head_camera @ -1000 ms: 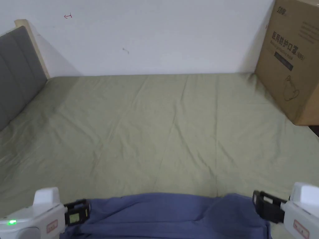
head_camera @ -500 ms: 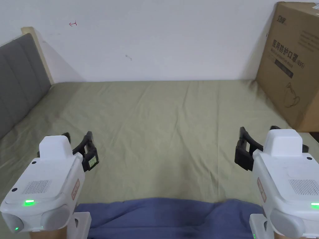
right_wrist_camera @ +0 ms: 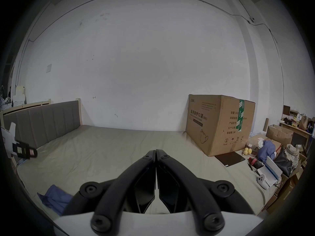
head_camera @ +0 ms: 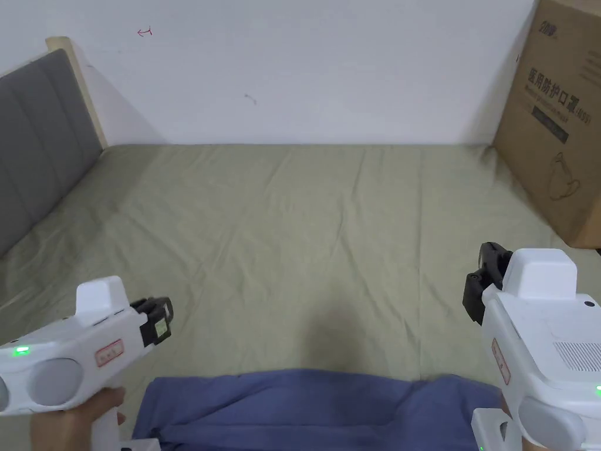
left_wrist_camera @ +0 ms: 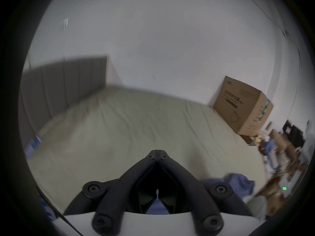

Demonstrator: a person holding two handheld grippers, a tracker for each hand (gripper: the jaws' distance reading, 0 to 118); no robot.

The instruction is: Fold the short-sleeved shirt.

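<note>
Jaws of the left gripper [left_wrist_camera: 158,152] and right gripper [right_wrist_camera: 155,152] are pressed together, empty, above the bed [head_camera: 305,235]. Folding the blue shirt [head_camera: 317,405] looks finished or paused; next, check it.

A bed [head_camera: 305,235] covered with a creased olive-green sheet [right_wrist_camera: 105,152] runs up to a plain white wall [head_camera: 305,64]. At its left end stands a grey padded headboard [head_camera: 35,141] in a pale wooden frame. A large brown cardboard box [right_wrist_camera: 219,125] with printed text and a strip of green tape sits on the bed's far right corner, against the wall. In the right gripper view, a dark flat mat [right_wrist_camera: 230,158] lies just beside the box, and past it is a clutter of smaller cartons, bags, 2 yellow balls [right_wrist_camera: 247,151] and a bundle of blue cloth [right_wrist_camera: 266,150].
</note>
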